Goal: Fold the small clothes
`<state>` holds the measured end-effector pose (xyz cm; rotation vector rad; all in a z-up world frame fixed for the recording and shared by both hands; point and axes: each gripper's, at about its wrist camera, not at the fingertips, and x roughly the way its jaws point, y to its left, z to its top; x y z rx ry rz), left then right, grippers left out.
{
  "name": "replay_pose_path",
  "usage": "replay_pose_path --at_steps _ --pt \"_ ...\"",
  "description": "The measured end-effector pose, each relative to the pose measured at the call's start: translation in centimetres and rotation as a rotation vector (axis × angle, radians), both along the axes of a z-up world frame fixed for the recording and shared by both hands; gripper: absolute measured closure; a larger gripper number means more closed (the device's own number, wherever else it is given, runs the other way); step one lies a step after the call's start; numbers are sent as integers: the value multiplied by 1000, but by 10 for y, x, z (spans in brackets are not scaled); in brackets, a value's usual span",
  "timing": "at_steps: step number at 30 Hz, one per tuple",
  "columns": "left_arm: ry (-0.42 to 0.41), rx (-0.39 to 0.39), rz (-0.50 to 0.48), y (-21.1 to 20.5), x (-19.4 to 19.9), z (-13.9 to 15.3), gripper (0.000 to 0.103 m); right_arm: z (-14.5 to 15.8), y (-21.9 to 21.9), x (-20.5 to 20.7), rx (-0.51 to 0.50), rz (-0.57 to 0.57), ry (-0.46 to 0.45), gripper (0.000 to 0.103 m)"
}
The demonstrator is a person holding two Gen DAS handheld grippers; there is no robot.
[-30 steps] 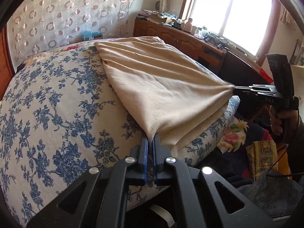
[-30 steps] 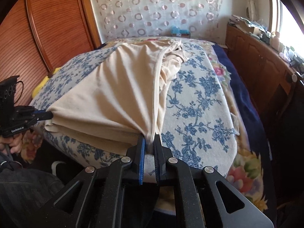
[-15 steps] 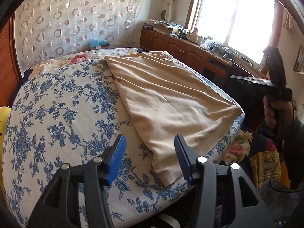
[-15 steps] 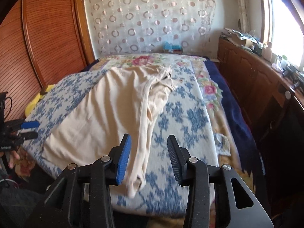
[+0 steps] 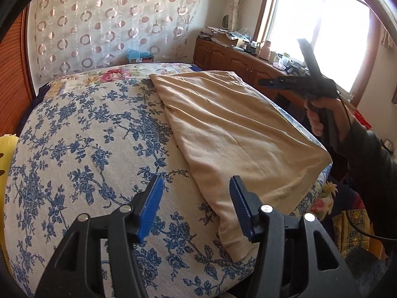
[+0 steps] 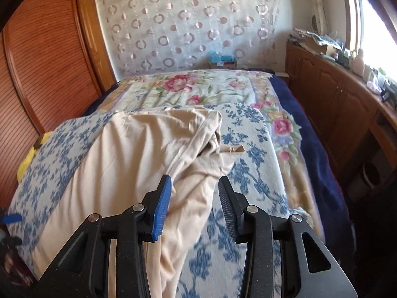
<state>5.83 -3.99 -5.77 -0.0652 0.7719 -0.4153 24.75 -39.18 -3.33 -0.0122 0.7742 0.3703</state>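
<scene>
Blue-flowered bedspread (image 5: 82,149), covering the near part of the bed. Beige garment (image 5: 238,134), folded and lying flat on its right half, one near corner reaching the bed's near edge. My left gripper (image 5: 196,207), fingers apart and empty; that near corner lies just right of and below my right-hand pad (image 5: 242,208). My right gripper (image 6: 194,204), fingers apart above the garment's bunched right edge (image 6: 196,193), not pressing on it.

Left gripper (image 5: 196,208) & right gripper (image 6: 194,207): jaws apart, empty, both angled downward; right in a fist (image 5: 322,119).
</scene>
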Motion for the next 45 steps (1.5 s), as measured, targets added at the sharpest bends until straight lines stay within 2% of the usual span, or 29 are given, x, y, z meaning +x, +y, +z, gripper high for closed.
replay_pose_path --at_steps 3,9,10,11,12,13,15,18,21,23,26,28,31,37,40,45 --pt "12 -3 -4 -2 1 -4 48 -6 10 22 25 3 32 64" --pt "25 -9 -8 -3 0 -11 48 -22 20 64 13 -23 105 64" --pt "27 -11 -9 -3 0 -11 48 -22 21 67 14 -18 109 76" --pt "30 -12 -10 -3 0 -12 48 -22 22 70 15 -7 108 83" --pt "33 -13 -12 -4 -1 -13 48 -19 22 70 23 8 100 97" --pt "36 -14 -15 -4 -1 -15 48 -16 21 70 26 20 85 100" --pt "43 -14 -19 -5 -1 -18 48 -5 18 65 -1 -5 23 102" --pt "51 -19 -24 -7 -1 -21 48 10 4 63 -35 -119 -44 103" --pt "60 -22 -28 -8 -1 -22 48 8 -1 71 -91 -146 -6 103" --pt "59 -18 -30 -9 -2 -22 48 8 -2 67 -92 -120 -6 103" --pt "62 -13 -28 -9 -2 -23 48 10 -1 52 -136 -103 -15 86" --pt "58 -13 -26 -9 -3 -22 48 12 0 35 -133 -78 -30 71" --pt "56 -13 -27 -10 -4 -23 48 12 -3 -7 -135 -30 -50 62" --pt "60 -7 -30 -15 -3 -24 48 4 -11 -86 -41 41 -33 57" --pt "61 3 -37 -18 -3 -24 48 1 -10 -114 -46 55 -35 50" --pt "59 8 -38 -20 -4 -25 48 -11 -9 -143 -55 64 -3 48"
